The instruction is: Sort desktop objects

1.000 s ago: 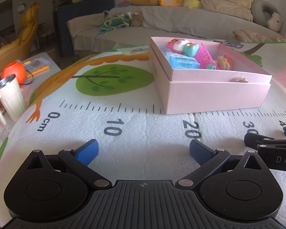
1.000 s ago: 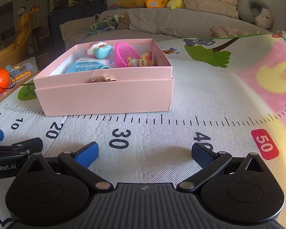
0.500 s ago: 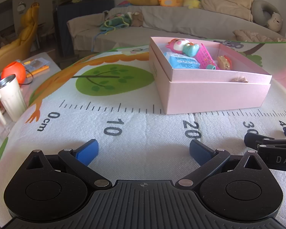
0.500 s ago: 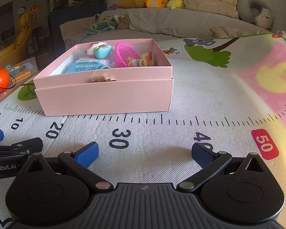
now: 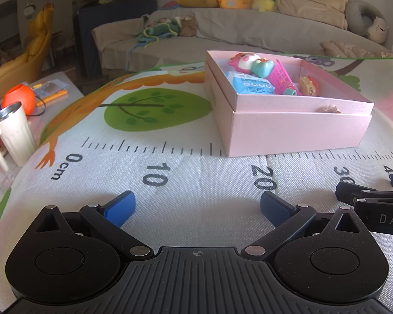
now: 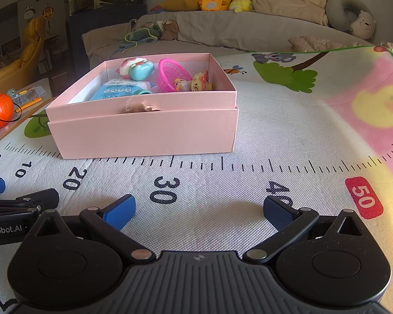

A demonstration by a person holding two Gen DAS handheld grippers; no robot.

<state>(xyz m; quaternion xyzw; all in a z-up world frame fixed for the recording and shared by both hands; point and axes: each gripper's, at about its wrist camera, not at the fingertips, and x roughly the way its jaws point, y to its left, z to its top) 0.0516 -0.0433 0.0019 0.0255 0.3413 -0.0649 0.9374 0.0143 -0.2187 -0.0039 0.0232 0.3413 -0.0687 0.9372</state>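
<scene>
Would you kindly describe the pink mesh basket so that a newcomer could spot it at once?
Find the pink box standing on the ruler-printed play mat. Inside it, toward the back, the pink mesh basket lies tipped on its side between a blue tissue pack and small figurines. It is the only magenta, lattice-walled item there.

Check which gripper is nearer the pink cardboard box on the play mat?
Roughly equal, the right perhaps slightly nearer. The right gripper faces the pink cardboard box nearly head-on, box slightly to its left. The left gripper has the box ahead and off to its right. Both are open and empty.
</scene>
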